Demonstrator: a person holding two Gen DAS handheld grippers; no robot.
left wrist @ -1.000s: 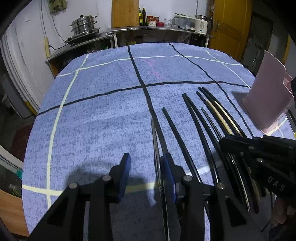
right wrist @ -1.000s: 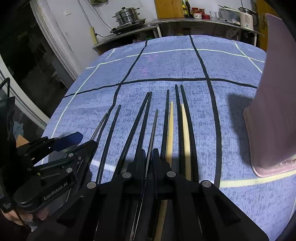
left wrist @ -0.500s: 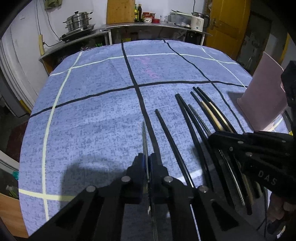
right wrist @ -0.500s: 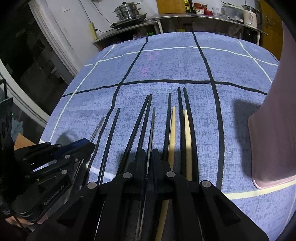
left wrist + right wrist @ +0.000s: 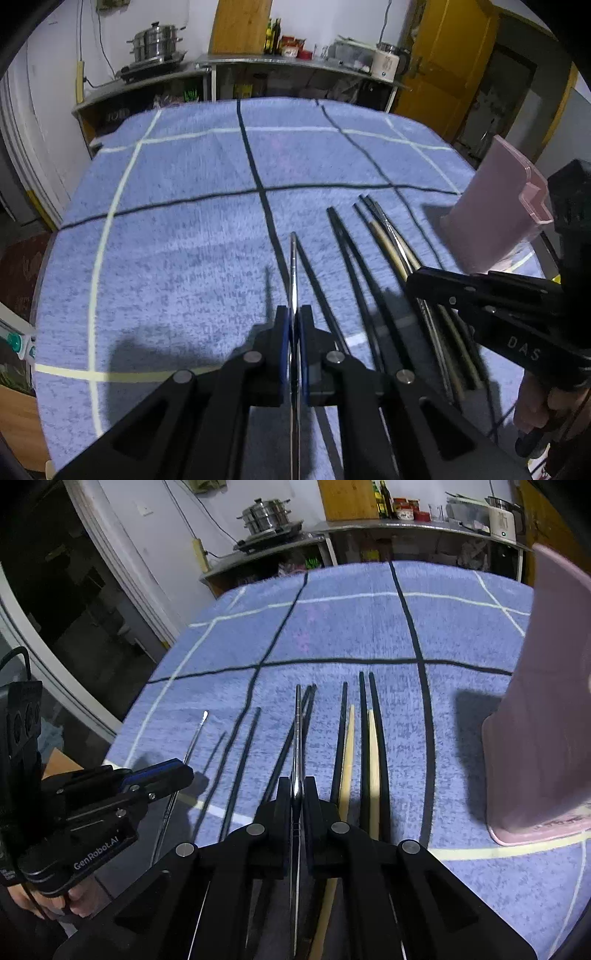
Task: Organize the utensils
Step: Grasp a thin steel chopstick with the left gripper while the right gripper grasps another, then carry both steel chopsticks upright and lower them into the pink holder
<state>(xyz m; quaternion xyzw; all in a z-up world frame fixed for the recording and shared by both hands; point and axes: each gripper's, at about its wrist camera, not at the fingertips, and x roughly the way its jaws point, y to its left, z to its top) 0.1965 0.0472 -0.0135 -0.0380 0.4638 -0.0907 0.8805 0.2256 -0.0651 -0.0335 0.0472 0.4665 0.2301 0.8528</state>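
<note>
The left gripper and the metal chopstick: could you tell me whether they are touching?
Touching. The left wrist view shows the left gripper shut on the metal chopstick, its blue pads pressing both sides.

Shiny metal chopstick [image 5: 293, 266], matt black chopsticks [image 5: 378, 738], pale wooden pair [image 5: 347, 760], nubbly blue tablecloth [image 5: 184, 258], smooth pink plastic holder [image 5: 535, 720]

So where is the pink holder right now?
The pink holder stands upright on the blue cloth at the right edge of both views, right of the row of chopsticks.
</note>
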